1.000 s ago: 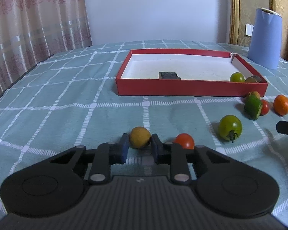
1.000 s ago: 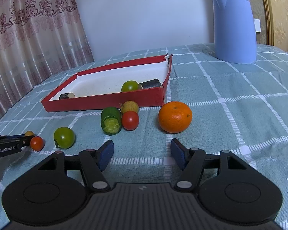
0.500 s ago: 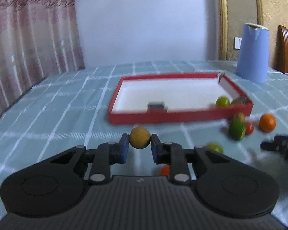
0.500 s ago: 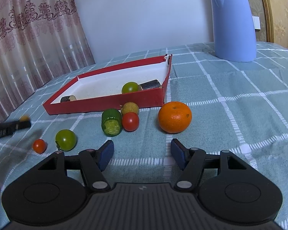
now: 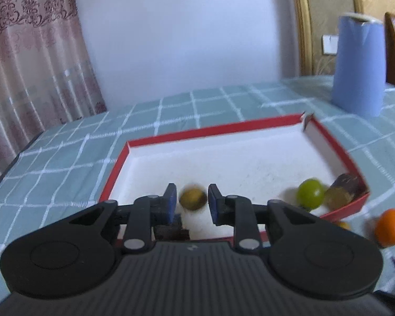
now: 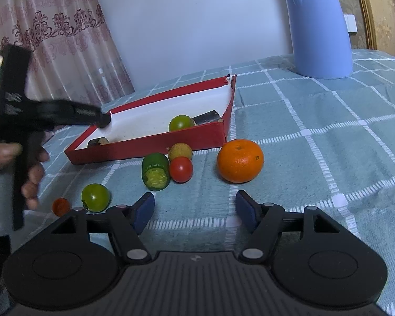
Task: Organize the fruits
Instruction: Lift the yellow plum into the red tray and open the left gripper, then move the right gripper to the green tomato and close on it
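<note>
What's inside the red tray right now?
In the red tray: a green tomato, a dark cylinder beside it, another dark piece at the near-left corner. The near wall hides the floor behind it.

The left tool (image 5: 189, 201) carried the small yellow-brown fruit (image 5: 193, 198) up off the table and across to the red box (image 5: 118, 163); a second before it had been down on the cloth beside a red tomato (image 6: 61, 206). It now hung over the box's white floor near the front wall. Its jaws had just been opening a little, and narrow gaps showed between the blurred fruit and each pad. From the right tool's camera, the left tool and the hand (image 6: 26, 168) holding it had risen from low at the left edge to reach over the box's near corner.
</note>
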Tool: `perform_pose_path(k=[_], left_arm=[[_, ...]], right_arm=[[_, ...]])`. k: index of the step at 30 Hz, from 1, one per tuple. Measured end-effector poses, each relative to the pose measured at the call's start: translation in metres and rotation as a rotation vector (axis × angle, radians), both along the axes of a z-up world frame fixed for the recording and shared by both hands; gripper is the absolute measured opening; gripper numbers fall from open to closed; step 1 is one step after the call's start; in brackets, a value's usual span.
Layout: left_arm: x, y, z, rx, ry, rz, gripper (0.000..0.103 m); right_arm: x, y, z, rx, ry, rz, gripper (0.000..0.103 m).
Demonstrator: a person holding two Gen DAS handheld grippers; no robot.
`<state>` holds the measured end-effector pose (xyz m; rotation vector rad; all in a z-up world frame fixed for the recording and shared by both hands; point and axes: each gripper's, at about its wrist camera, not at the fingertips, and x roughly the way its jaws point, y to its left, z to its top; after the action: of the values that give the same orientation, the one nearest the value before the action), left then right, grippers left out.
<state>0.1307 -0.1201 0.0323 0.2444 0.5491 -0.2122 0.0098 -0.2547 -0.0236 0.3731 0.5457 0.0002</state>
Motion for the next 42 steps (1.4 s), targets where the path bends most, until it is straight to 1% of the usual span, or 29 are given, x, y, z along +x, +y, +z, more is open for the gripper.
perform_pose_path(k=[2, 4, 5, 6, 7, 8, 9, 10, 12, 14, 15, 16, 18, 20, 23, 25, 28, 30, 35, 37, 42], left_arm=[[0.000, 0.007, -0.005, -0.008, 0.019, 0.012, 0.028], [-0.007, 0.017, -0.005, -0.007, 0.008, 0.027, 0.037], [-0.012, 0.023, -0.004, -0.010, -0.004, 0.031, 0.039], [-0.020, 0.030, -0.001, -0.017, -0.019, 0.033, 0.045], [-0.029, 0.038, 0.002, -0.026, -0.036, 0.034, 0.055], [-0.037, 0.045, 0.005, -0.032, -0.052, 0.040, 0.061], [-0.047, 0.053, 0.007, -0.039, -0.073, 0.051, 0.074], [-0.057, 0.063, 0.009, -0.046, -0.098, 0.061, 0.079], [-0.073, 0.080, 0.010, -0.044, -0.122, 0.094, 0.079], [-0.085, 0.098, 0.008, -0.056, -0.120, 0.131, 0.079], [-0.090, 0.106, 0.005, -0.066, -0.115, 0.149, 0.081], [-0.094, 0.114, 0.002, -0.074, -0.107, 0.165, 0.087], [-0.100, 0.124, -0.007, -0.068, -0.106, 0.194, 0.091], [-0.102, 0.132, -0.016, -0.051, -0.096, 0.226, 0.091], [-0.102, 0.143, -0.025, -0.079, -0.074, 0.251, 0.091], [-0.100, 0.148, -0.030, -0.090, -0.069, 0.267, 0.091], [-0.097, 0.156, -0.035, -0.122, -0.050, 0.276, 0.092], [-0.097, 0.160, -0.037, -0.141, -0.041, 0.275, 0.093], [-0.095, 0.166, -0.038, -0.181, -0.013, 0.288, 0.093], [-0.093, 0.167, -0.039, -0.184, -0.003, 0.302, 0.093], [-0.093, 0.167, -0.039, -0.186, -0.006, 0.297, 0.093]], right_arm=[[0.000, -0.001, 0.000, 0.003, -0.001, 0.000, 0.067], [0.000, -0.001, 0.000, 0.000, 0.000, 0.000, 0.067], [0.000, -0.001, 0.000, -0.001, 0.000, 0.000, 0.067], [0.000, 0.000, 0.000, -0.003, 0.001, 0.000, 0.068], [0.000, 0.000, 0.000, -0.004, 0.001, 0.000, 0.068], [0.000, 0.000, 0.000, -0.007, 0.002, 0.000, 0.068], [0.000, 0.000, 0.000, -0.011, 0.003, 0.001, 0.068], [0.001, 0.001, 0.000, -0.014, 0.004, 0.001, 0.068], [0.001, 0.002, 0.000, -0.021, 0.006, 0.001, 0.068], [0.001, 0.003, 0.001, -0.032, 0.009, 0.002, 0.068], [0.002, 0.004, 0.001, -0.037, 0.011, 0.002, 0.068], [0.002, 0.005, 0.001, -0.042, 0.013, 0.003, 0.069], [0.002, 0.007, 0.002, -0.052, 0.015, 0.003, 0.069], [0.003, 0.009, 0.003, -0.069, 0.019, 0.004, 0.069], [0.001, 0.013, 0.005, -0.091, 0.006, 0.017, 0.069], [-0.003, 0.018, 0.008, -0.114, -0.030, 0.036, 0.069], [-0.010, 0.030, 0.014, -0.128, -0.085, 0.095, 0.069], [-0.011, 0.040, 0.018, -0.148, -0.099, 0.126, 0.069], [-0.006, 0.066, 0.022, -0.201, -0.103, 0.180, 0.069], [-0.002, 0.074, 0.024, -0.215, -0.098, 0.194, 0.069], [0.007, 0.093, 0.028, -0.270, -0.085, 0.227, 0.069]])
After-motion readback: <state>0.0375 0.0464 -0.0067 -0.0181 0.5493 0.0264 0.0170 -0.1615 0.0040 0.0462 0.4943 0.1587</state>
